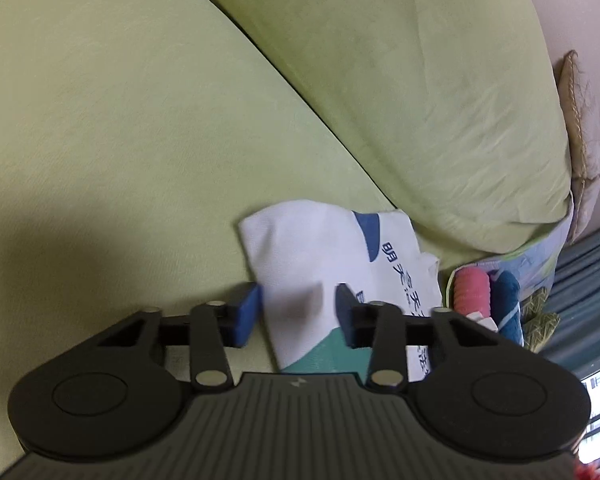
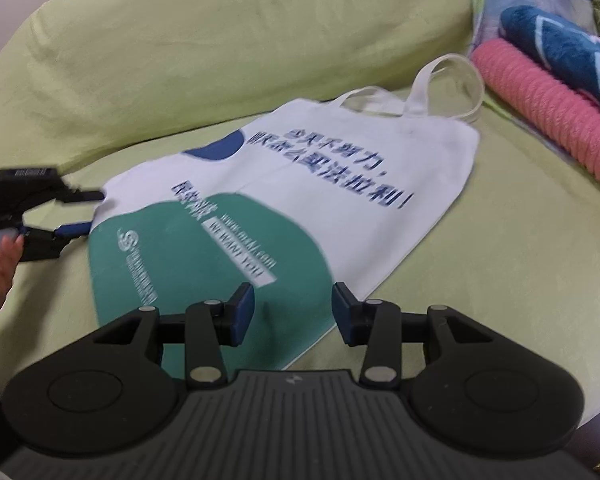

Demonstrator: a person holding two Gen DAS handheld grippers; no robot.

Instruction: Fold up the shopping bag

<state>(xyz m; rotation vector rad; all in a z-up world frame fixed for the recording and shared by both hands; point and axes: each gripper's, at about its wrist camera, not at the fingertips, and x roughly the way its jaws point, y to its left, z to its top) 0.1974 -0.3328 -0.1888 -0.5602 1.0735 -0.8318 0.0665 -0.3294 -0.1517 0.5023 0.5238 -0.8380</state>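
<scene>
A white shopping bag (image 2: 284,200) printed in blue and green lies flat at centre frame on a light-green sofa cushion (image 2: 500,280), handles (image 2: 448,88) toward the upper right. The left tool (image 2: 82,212), at the left edge, has its jaws apart astride the bag's corner. The right tool (image 2: 294,312) hangs open over the bag's lower edge, gripping nothing. Rolled pink and blue towels (image 2: 548,120) lie upper right.

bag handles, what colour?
Plain white handles, same as the bag body; clearest in right wrist view.
</scene>
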